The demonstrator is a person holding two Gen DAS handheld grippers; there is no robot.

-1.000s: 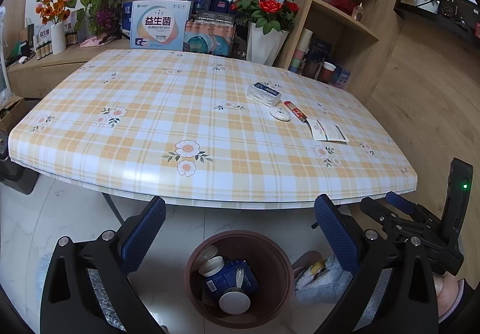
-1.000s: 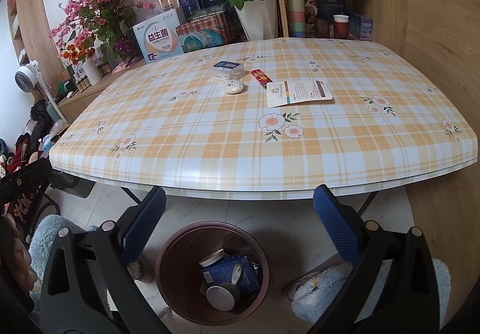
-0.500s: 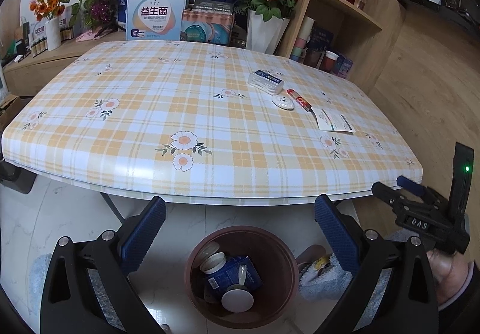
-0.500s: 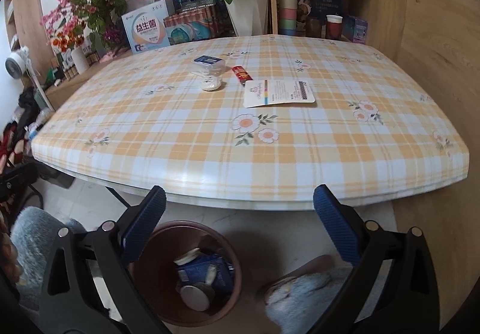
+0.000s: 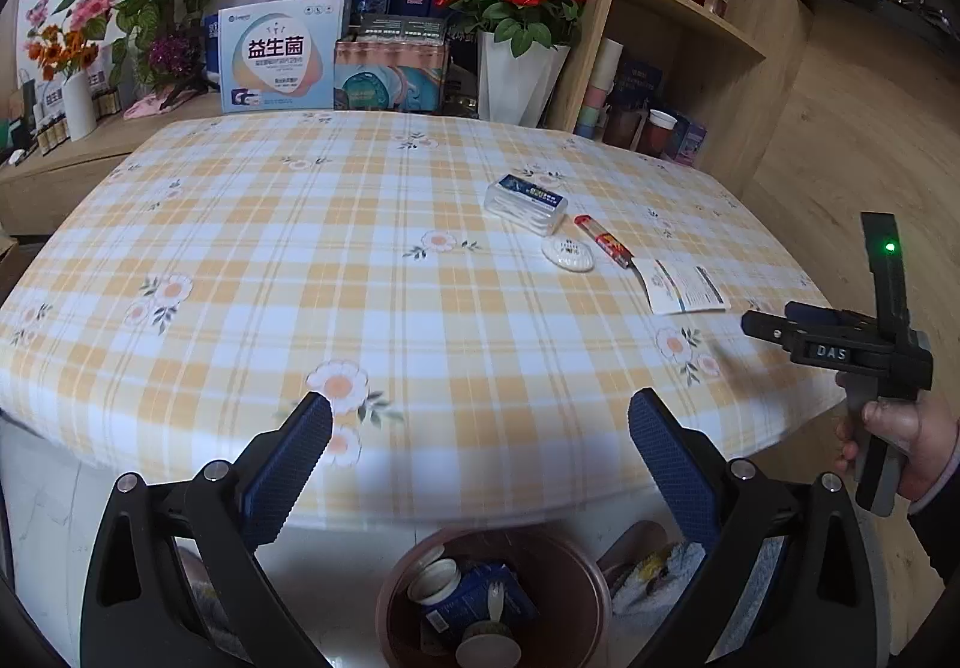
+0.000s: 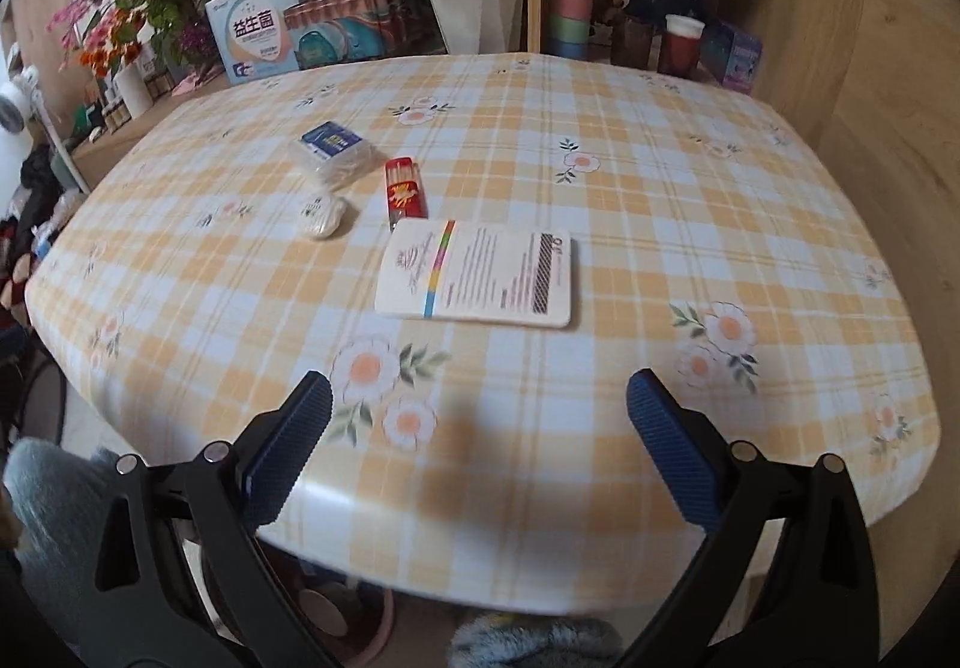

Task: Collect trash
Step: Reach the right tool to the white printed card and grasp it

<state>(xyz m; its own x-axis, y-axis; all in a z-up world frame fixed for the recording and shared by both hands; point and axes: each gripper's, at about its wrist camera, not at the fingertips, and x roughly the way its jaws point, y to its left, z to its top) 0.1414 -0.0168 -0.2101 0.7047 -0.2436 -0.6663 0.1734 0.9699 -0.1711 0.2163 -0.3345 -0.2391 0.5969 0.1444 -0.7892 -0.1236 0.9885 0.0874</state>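
Note:
On the plaid tablecloth [image 6: 600, 188] lie a white printed card [image 6: 477, 275], a red stick packet [image 6: 405, 188], a small white oval packet [image 6: 322, 215] and a clear box with a blue label [image 6: 332, 152]. The left wrist view shows the same card [image 5: 684, 285], red packet [image 5: 603, 240], oval packet [image 5: 567, 254] and box [image 5: 526, 201]. A brown trash bin [image 5: 576, 566] with discarded cups and a blue carton stands on the floor under the table's near edge. My left gripper [image 5: 480, 464] is open and empty above the bin. My right gripper [image 6: 480, 458] is open and empty over the table edge, near the card.
Flower vases [image 5: 519, 74], boxes [image 5: 279, 59] and a wooden shelf [image 5: 678, 20] with cups line the far side. A hand [image 5: 900, 440] holds the right gripper's handle at the table's right. Fluffy slippers [image 6: 534, 641] lie on the floor by the bin.
Both grippers rose and moved forward toward the table. The right one now looks over the tabletop close to the card; the bin has dropped to the bottom of both views.

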